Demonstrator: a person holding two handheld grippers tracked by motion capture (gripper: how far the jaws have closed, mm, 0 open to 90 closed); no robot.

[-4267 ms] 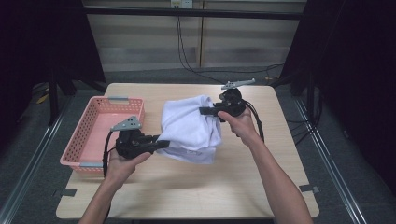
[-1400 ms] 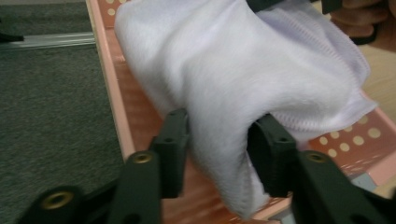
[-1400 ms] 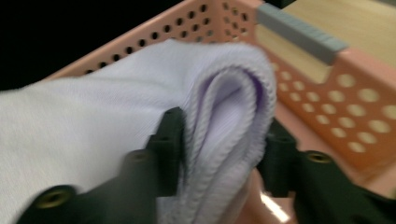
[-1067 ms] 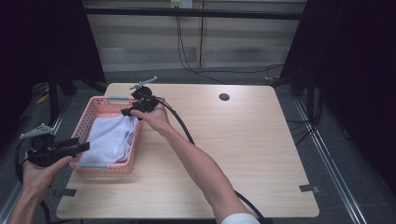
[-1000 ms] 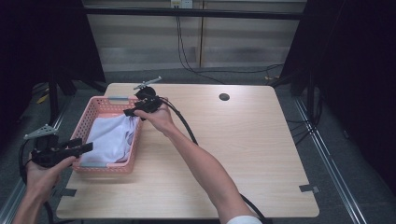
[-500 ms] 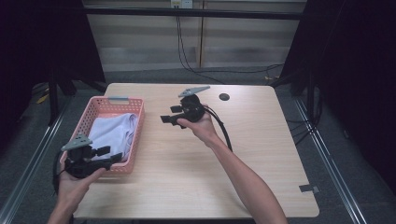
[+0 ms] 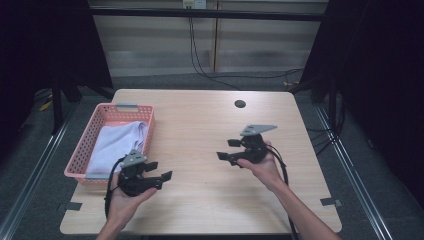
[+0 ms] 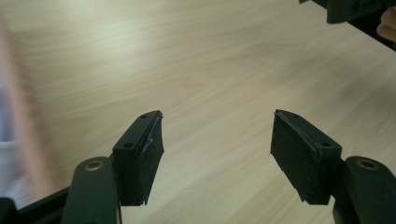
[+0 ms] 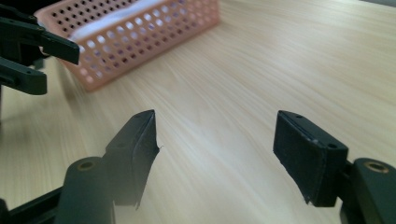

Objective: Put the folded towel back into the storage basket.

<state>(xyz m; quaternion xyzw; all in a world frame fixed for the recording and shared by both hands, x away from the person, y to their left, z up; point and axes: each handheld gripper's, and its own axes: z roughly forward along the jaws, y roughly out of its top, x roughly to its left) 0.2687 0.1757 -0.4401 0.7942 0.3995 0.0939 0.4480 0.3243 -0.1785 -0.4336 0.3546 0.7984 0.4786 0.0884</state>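
A white cloth (image 7: 119, 142) lies folded inside the pink perforated basket (image 7: 84, 171) at the table's (image 7: 200, 125) left edge. Just beside it, the left gripper (image 7: 159, 170) hovers, jaws spread and empty. Right gripper (image 7: 226, 149), mid-table, likewise gapes. No writing is legible anywhere.

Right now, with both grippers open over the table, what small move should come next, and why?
Probably none on the cloth: the white cloth already lies inside the pink basket, and the left gripper and right gripper are open and empty over the wooden table. I would just lower both to rest.
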